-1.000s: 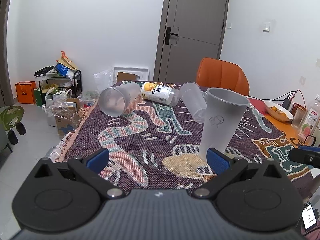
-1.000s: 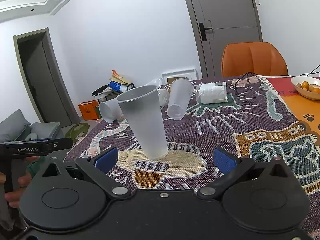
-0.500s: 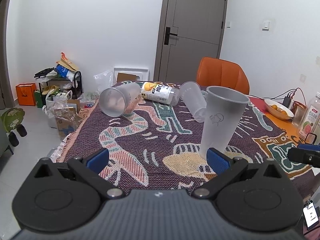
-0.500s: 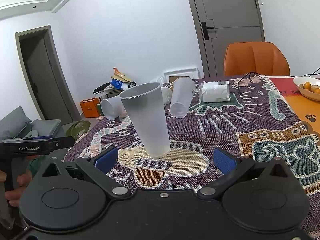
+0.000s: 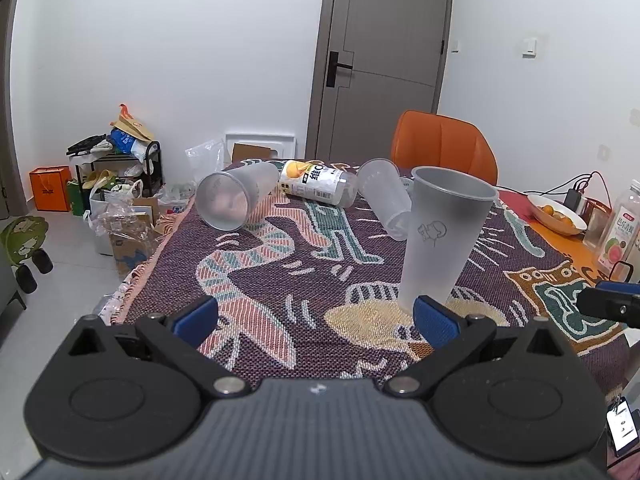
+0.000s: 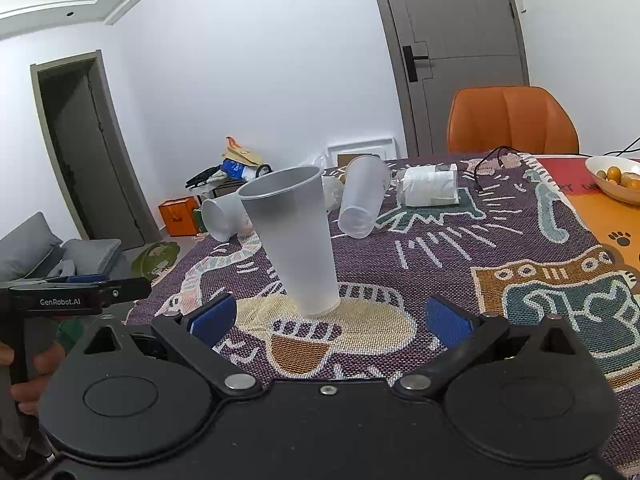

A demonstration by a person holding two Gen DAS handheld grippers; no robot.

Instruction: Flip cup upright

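A frosted cup (image 5: 442, 236) stands upright on the patterned cloth (image 5: 280, 272); it also shows in the right wrist view (image 6: 298, 240). Two more frosted cups lie on their sides farther back: one at the left (image 5: 234, 196) (image 6: 222, 216) with its mouth toward me, one in the middle (image 5: 386, 198) (image 6: 362, 200). My left gripper (image 5: 316, 318) is open and empty, just short of the upright cup. My right gripper (image 6: 328, 318) is open and empty, with the upright cup just beyond its fingertips.
A labelled bottle (image 5: 316, 182) (image 6: 430, 186) lies on its side at the back. A fruit bowl (image 5: 556, 212) (image 6: 618, 176), a juice bottle (image 5: 620, 232) and cables sit at the right. An orange chair (image 5: 444, 144) stands behind the table. Clutter lies on the floor at the left (image 5: 116, 184).
Both grippers have drawn back slightly from the upright cup. The cups have not moved.
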